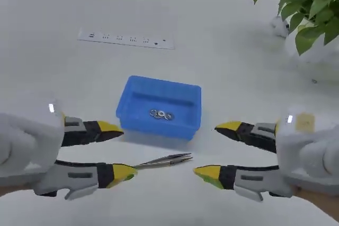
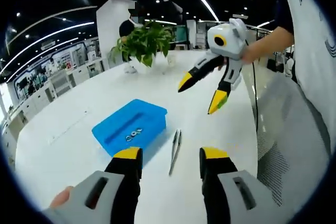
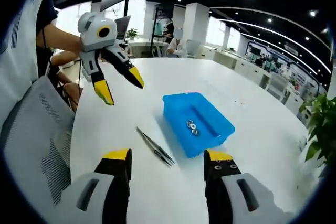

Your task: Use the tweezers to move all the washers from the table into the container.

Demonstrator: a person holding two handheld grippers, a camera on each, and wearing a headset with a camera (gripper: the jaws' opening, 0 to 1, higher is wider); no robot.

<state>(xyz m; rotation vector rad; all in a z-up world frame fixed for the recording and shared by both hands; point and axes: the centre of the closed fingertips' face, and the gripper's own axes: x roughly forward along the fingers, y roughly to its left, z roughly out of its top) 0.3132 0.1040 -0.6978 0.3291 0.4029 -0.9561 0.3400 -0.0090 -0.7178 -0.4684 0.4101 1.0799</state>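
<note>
Open and empty, left tool (image 1: 117, 149) and right tool (image 1: 212, 149) hovered over white worktop (image 1: 222, 51), tweezers (image 1: 164, 160) lay between them, washers (image 1: 161, 115) sat inside blue container (image 1: 153, 128).

Brightness: high and even; the white worktop (image 1: 222, 35) is close to washed out in the head view.
Source: ceiling strips (image 2: 207, 6) and small spot lamps overhead, visible in both gripper views.
Shadows: soft and faint, along the front wall of the container (image 1: 153, 125) and beside the tweezers (image 1: 164, 160).
Focus: the pale housings of the left gripper (image 1: 128, 149) and right gripper (image 1: 205, 149) are soft.
Distortion: fisheye bowing of ceiling lines and worktop edges in both gripper views.
</note>
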